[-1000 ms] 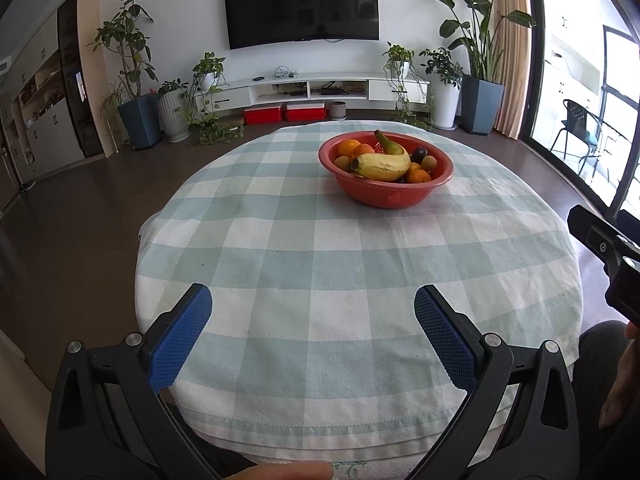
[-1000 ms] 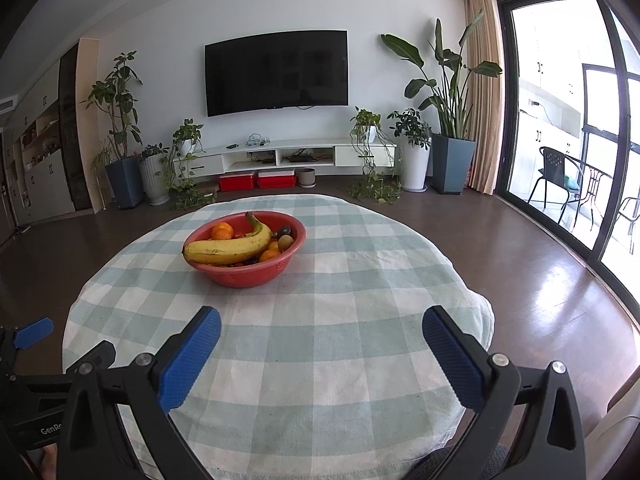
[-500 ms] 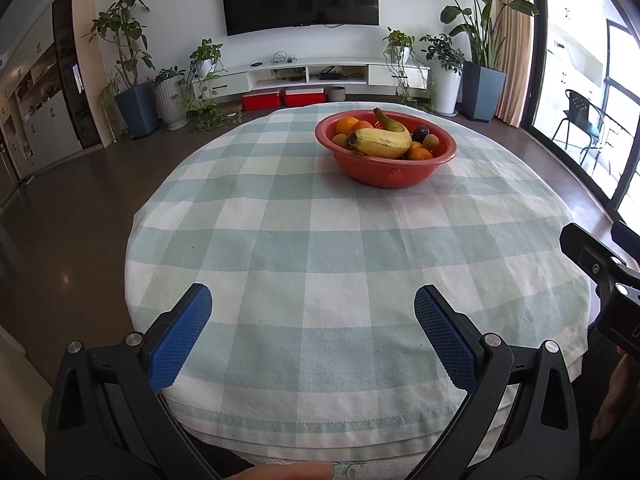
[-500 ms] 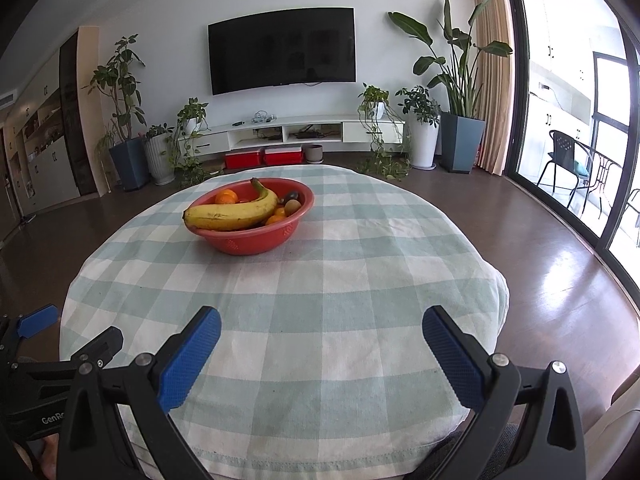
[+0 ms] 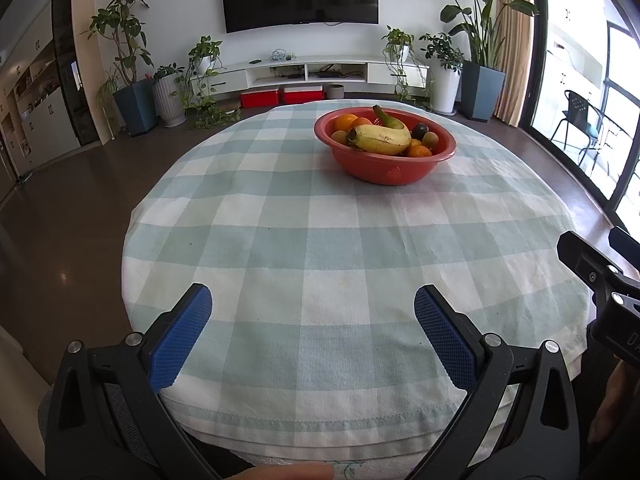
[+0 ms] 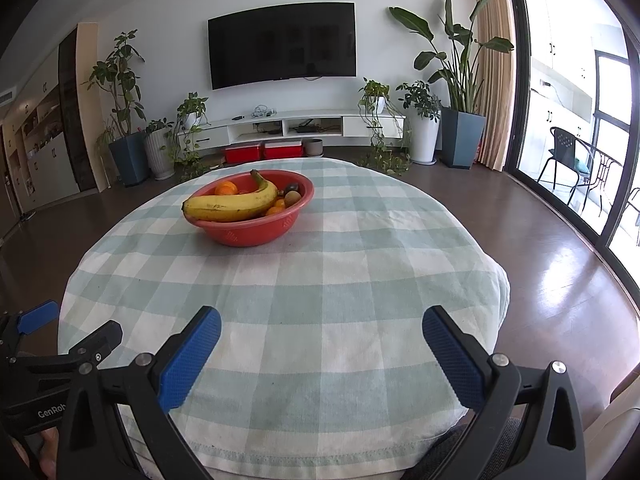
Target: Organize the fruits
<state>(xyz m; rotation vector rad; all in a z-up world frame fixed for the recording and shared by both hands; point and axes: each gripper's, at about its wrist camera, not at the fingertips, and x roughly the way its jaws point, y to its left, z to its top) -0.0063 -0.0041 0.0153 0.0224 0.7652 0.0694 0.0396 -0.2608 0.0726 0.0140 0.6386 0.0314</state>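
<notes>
My left gripper (image 5: pixel 313 330) and right gripper (image 6: pixel 321 350) both gape wide over the near edge of the checked tablecloth (image 5: pixel 344 240), holding nothing, well short of the red bowl (image 6: pixel 250 232) where the banana (image 6: pixel 230 206) lies across oranges (image 5: pixel 348 122).

bare tablecloth (image 5: pixel 320 240) ahead, bowl (image 5: pixel 384 168) beyond
</notes>
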